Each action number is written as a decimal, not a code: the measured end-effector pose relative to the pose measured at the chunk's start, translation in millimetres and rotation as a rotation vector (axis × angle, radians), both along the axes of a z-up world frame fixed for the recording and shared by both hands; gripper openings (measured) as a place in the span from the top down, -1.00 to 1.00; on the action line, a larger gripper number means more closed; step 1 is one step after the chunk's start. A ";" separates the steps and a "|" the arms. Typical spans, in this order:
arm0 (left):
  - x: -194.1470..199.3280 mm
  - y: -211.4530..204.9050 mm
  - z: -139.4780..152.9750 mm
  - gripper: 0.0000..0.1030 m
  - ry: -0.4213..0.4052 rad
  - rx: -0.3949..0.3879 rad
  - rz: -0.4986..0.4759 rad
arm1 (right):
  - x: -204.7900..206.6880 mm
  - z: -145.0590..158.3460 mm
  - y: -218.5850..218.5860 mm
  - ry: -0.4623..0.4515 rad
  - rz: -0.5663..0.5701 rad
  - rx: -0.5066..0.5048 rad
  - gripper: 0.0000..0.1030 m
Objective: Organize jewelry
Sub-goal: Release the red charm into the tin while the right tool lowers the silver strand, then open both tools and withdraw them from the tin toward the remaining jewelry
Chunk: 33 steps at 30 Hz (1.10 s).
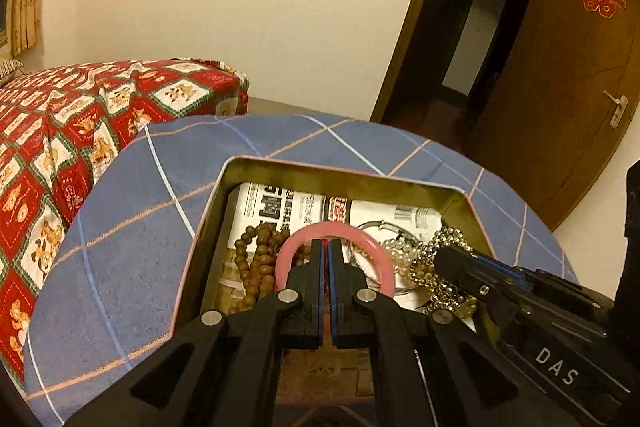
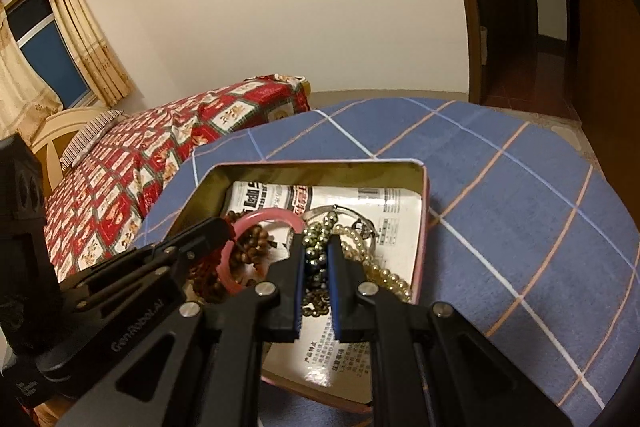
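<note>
Reaching into an open gold-lined metal tin (image 1: 224, 211), the left gripper (image 1: 329, 247) is seen clamped on a rigid, smooth pink bangle (image 1: 362, 233) near the tin's middle. The right gripper (image 2: 315, 247) is closed on a loose, heavy string of dark metallic beads (image 2: 316, 229) toward the tin's right wall; slipping is judged likely unless gripped bunched.

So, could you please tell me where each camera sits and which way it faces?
Left wrist: on the left gripper, looking down into the tin; jaws shut on the pink bangle.
Right wrist: on the right gripper, facing the same tin; jaws shut on the metallic bead strand.
Shared: tin, bangle, blue checked cloth, each other's gripper.
</note>
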<state>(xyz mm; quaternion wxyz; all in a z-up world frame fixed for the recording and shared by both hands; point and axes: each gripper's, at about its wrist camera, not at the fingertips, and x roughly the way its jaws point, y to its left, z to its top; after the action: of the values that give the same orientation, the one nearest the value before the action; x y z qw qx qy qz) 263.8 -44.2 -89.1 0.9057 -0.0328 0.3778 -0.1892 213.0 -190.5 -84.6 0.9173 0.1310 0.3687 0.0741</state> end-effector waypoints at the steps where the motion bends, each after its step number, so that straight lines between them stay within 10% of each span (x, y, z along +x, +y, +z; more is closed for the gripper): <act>1: -0.2 -0.6 -1.3 0.99 0.000 0.009 0.002 | 0.5 -0.9 0.1 0.002 0.002 0.001 0.73; 5: -1.6 -2.2 -3.4 0.94 -0.017 0.090 0.043 | -0.2 -2.0 -3.1 0.017 0.009 0.029 0.26; 9: -7.3 -1.2 3.7 0.77 0.004 0.103 0.038 | -8.7 10.4 -4.1 -0.023 -0.021 0.011 0.20; 14: -30.5 7.6 24.3 -0.32 -0.055 0.115 0.084 | -31.3 28.1 -14.7 -0.051 -0.086 0.018 0.20; 33: -136.1 50.1 39.3 -0.33 -0.078 0.087 0.167 | -105.8 28.4 25.7 -0.004 -0.020 -0.049 0.20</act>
<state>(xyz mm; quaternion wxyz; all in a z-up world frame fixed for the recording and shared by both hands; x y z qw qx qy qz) 127.7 5.8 -49.8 0.9330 -0.0176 0.3459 -0.0978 107.1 -164.8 -56.2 0.9216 0.1120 0.3672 0.0561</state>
